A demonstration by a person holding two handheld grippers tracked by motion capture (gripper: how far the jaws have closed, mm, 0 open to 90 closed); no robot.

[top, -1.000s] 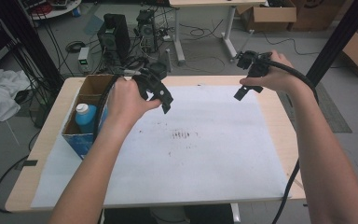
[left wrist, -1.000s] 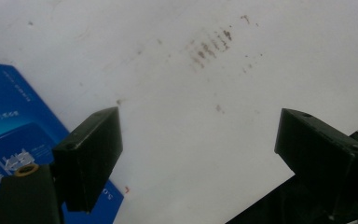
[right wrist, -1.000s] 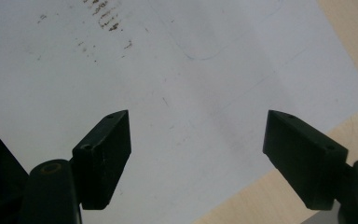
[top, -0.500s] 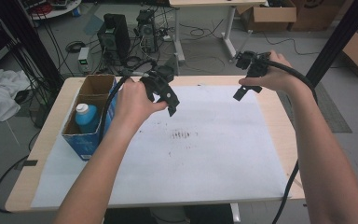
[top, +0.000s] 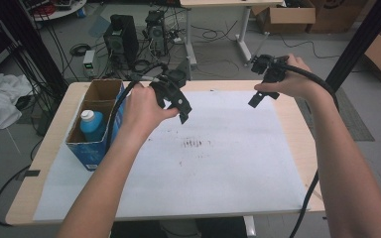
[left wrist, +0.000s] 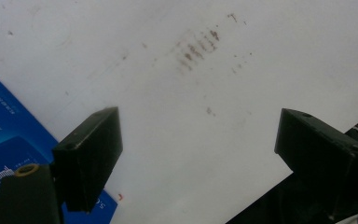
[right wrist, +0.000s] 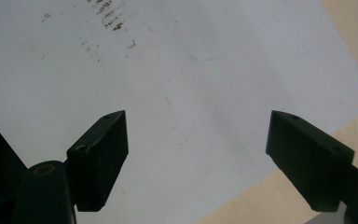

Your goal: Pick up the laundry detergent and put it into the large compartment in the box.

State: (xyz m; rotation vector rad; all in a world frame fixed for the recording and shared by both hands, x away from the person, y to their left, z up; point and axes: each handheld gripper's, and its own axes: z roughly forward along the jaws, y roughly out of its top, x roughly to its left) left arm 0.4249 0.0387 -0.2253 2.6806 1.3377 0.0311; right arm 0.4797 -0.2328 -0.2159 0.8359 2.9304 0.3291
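- At the left edge of the light wooden surface [top: 44, 163] stands a blue cardboard box [top: 92, 148] with two open compartments; the near one holds a blue plastic bottle with a white cap [top: 90, 124], upright, and the far one shows bare brown cardboard inside.
- A blue printed side of that box also shows at the lower left of the left gripper view [left wrist: 9, 140], just behind the left-hand jaw.
- Just right of the box, the black left gripper [top: 181, 108] hangs above the white paper sheet [top: 228, 168] that covers most of the surface. Its jaws stand apart, released, with nothing between them, and they point down at the sheet.
- Near the middle of the sheet lies a patch of short brown smudge marks [top: 194, 144], below and slightly right of the left gripper, well apart from the box.
- Toward the far right of the surface, the black right gripper [top: 256, 99] is held above the sheet's far right part, a black cable [top: 322, 89] trailing over the forearm. Its jaws are also spread wide, gripping nothing.
- In the right gripper view the sheet's edge [right wrist: 279, 154] meets bare wood [right wrist: 354, 51] between the jaws.
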